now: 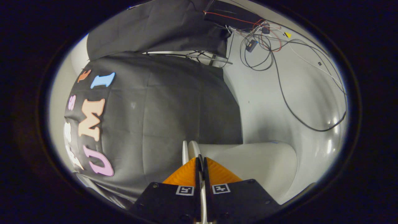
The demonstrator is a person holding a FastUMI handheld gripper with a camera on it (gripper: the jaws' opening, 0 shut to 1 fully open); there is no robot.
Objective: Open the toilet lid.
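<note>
Fingers (201, 161) of our gripper (201, 159) pinch the thin edge of the toilet lid (248, 165), which seems raised on its side. Beyond it we see the floor (264, 102) with loose cables (279, 84).

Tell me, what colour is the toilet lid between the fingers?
White, plain, seen best in the gripper view: the toilet lid stands on edge, and the fingers are closed on its rim.

The toilet lid's (199, 155) edge sits between the tool's (201, 161) fingers, cables (279, 93) beyond.
</note>
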